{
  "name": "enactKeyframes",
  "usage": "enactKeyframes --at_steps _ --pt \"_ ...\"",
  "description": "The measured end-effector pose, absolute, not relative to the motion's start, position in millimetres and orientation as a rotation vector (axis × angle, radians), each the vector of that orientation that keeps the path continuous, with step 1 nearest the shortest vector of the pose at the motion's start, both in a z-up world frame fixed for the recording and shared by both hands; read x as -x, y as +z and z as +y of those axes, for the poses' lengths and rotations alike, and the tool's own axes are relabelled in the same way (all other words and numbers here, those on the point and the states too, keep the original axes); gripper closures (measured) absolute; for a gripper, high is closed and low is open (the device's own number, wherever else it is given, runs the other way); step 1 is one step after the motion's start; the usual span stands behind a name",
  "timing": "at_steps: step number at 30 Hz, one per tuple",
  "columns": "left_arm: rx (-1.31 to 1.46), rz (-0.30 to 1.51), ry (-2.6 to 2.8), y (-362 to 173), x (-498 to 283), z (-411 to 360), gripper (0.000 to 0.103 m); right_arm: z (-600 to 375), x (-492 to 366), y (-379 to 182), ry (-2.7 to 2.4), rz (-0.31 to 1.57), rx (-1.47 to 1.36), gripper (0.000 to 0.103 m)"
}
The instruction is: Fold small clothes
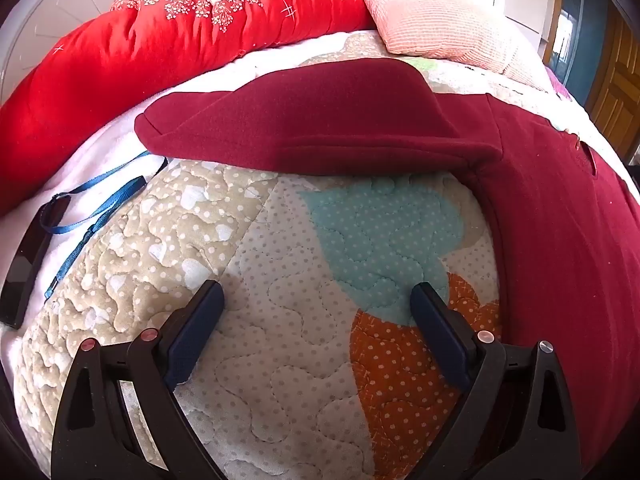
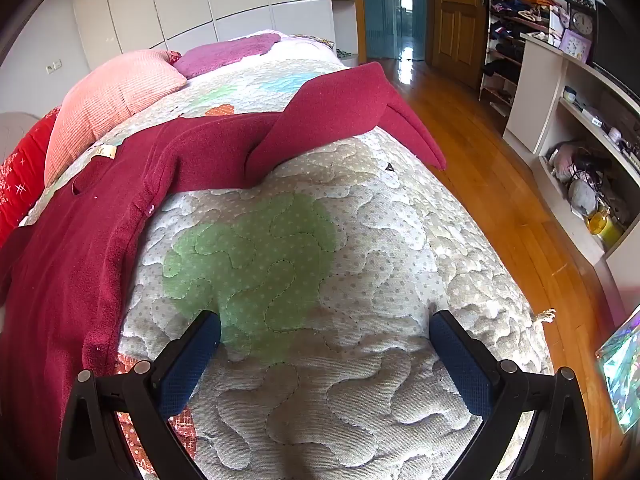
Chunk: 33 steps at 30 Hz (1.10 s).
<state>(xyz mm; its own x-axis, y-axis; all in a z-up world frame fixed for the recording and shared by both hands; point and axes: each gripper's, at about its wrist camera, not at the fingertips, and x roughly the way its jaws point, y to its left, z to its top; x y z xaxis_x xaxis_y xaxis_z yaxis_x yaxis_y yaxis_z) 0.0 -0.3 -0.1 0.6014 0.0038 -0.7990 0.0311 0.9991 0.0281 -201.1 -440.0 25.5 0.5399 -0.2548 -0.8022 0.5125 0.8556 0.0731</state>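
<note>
A dark red knitted sweater (image 1: 560,220) lies spread flat on the quilted bedspread (image 1: 280,300). One sleeve (image 1: 312,120) stretches left across the left wrist view. The sweater also shows in the right wrist view (image 2: 60,260), its other sleeve (image 2: 352,112) reaching towards the bed's edge. My left gripper (image 1: 316,296) is open and empty, just above the quilt, left of the body and below the sleeve. My right gripper (image 2: 326,326) is open and empty over the quilt, right of the body.
A red quilt (image 1: 140,52) and a pink pillow (image 1: 432,20) lie at the head of the bed. A black phone (image 1: 24,264) and a blue lanyard (image 1: 92,208) lie at the left. The bed's edge drops to a wooden floor (image 2: 500,200); shelves (image 2: 580,140) stand beyond.
</note>
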Motion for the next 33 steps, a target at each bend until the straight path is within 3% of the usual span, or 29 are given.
enactKeyframes --at_steps 33 --pt "-0.044 0.919 -0.059 22.4 27.5 -3.8 0.008 -439.6 200.0 25.9 -0.467 0.897 -0.313 0.0"
